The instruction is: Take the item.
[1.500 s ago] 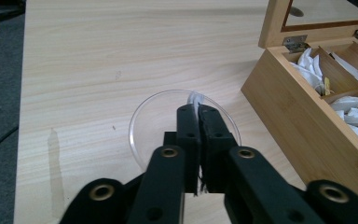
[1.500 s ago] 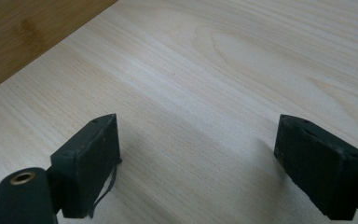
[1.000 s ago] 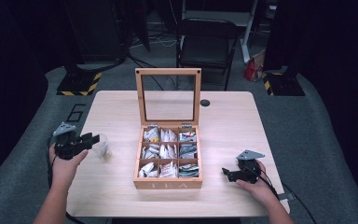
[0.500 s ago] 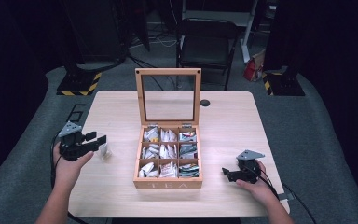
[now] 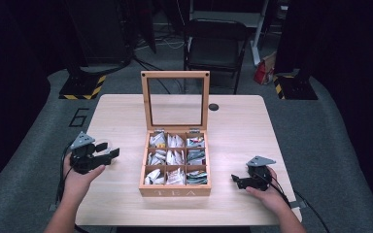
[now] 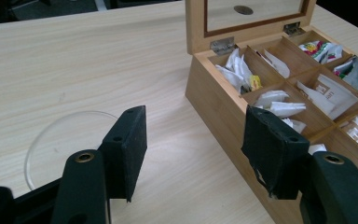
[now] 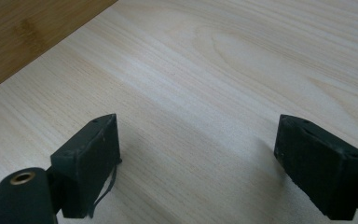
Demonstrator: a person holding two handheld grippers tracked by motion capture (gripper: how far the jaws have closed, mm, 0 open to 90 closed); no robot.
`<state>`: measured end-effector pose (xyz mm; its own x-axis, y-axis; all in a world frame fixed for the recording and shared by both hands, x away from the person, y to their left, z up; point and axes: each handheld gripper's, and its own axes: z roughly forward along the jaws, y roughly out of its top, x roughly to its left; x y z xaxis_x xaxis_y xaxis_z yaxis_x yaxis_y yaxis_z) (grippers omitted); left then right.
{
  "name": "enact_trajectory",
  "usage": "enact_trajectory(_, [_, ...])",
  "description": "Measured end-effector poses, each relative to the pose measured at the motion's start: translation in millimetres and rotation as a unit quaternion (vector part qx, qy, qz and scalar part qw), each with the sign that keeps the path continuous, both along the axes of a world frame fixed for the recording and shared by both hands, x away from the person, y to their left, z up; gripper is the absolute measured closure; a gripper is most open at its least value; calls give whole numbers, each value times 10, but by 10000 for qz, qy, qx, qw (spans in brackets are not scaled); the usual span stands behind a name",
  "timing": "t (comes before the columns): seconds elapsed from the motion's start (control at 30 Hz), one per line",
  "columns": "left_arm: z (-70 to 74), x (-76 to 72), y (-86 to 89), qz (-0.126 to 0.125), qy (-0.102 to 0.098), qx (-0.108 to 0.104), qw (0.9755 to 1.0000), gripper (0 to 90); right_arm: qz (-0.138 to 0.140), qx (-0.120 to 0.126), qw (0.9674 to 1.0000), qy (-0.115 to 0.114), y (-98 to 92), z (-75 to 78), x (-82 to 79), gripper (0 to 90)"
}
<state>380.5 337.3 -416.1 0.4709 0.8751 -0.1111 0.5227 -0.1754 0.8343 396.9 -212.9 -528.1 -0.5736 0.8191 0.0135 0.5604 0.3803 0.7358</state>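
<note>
Left gripper point(image 5: 108, 154), held at the table's left edge, jaws spread wide with nothing between them, pointing right toward the tea box point(image 5: 175, 189). In the left gripper view its jaws point(image 6: 191, 154) frame bare wood, with a clear round disc point(image 6: 60, 140) lying flat on the table point(image 5: 121, 116) under and beside the left-hand jaw. The wooden tea box stands at table centre, its near wall lettered "TEA" and facing the person. Its glass-paned lid point(image 5: 175, 99) stands upright at the far side, hinges at the back. Nine compartments in three rows hold tea bags point(image 6: 326, 93), mostly white sachets, some coloured. A small dark round spot point(image 5: 213, 107) lies on the table right of the lid. Right gripper point(image 5: 235, 180), near the table's right front corner, points left toward the box, jaws spread and empty, low over bare wood point(image 7: 196, 154)
</note>
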Motion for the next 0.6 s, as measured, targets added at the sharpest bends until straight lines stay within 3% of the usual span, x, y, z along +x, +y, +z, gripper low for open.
enact_trajectory(0.6, [-320, -101, -131, -322, 128, -23, 9994, 361, -3, 4, 10000, 3, 1, 0, 0, 135])
